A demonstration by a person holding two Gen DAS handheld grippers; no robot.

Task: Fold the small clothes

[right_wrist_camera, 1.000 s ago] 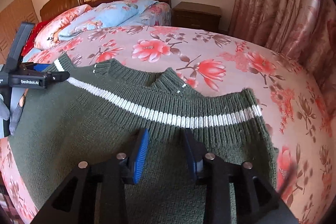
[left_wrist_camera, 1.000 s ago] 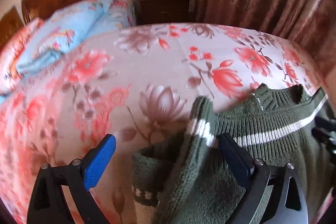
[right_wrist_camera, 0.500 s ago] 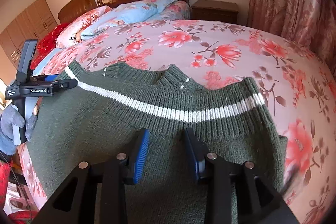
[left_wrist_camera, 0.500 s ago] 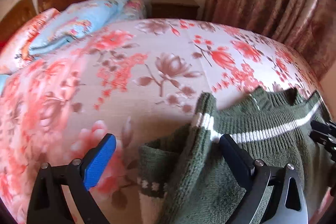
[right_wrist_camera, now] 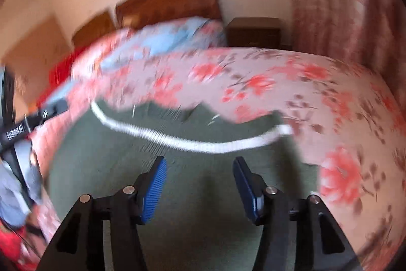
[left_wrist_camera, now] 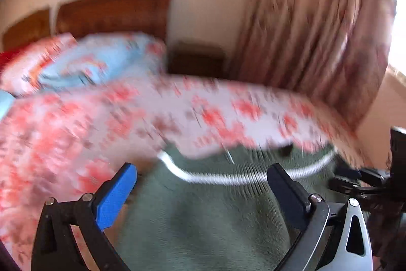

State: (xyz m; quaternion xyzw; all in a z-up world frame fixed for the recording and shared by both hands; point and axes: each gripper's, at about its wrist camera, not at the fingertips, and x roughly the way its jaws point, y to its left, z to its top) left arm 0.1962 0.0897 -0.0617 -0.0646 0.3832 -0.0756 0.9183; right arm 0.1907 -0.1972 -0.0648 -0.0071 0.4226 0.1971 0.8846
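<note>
A dark green knit sweater (right_wrist_camera: 198,174) with a white stripe lies flat on the floral bedspread (right_wrist_camera: 330,98). It also shows in the left wrist view (left_wrist_camera: 203,215). My left gripper (left_wrist_camera: 203,182) is open and empty, above the sweater's left part. My right gripper (right_wrist_camera: 200,172) is open and empty, above the sweater's middle. The left gripper (right_wrist_camera: 38,118) appears at the left edge of the right wrist view; the right gripper (left_wrist_camera: 355,184) appears at the right edge of the left wrist view. Both views are blurred by motion.
Pillows (left_wrist_camera: 83,65) lie at the bed's head under a wooden headboard (left_wrist_camera: 114,12). A dark nightstand (right_wrist_camera: 253,32) stands beside the bed. Patterned curtains (left_wrist_camera: 317,17) hang to the right. Red cloth (right_wrist_camera: 61,70) lies at the far left.
Both grippers have lifted and tilted up, so more wall and headboard show. The right gripper's jaws have opened wider. The sweater's bunched left sleeve now lies flatter.
</note>
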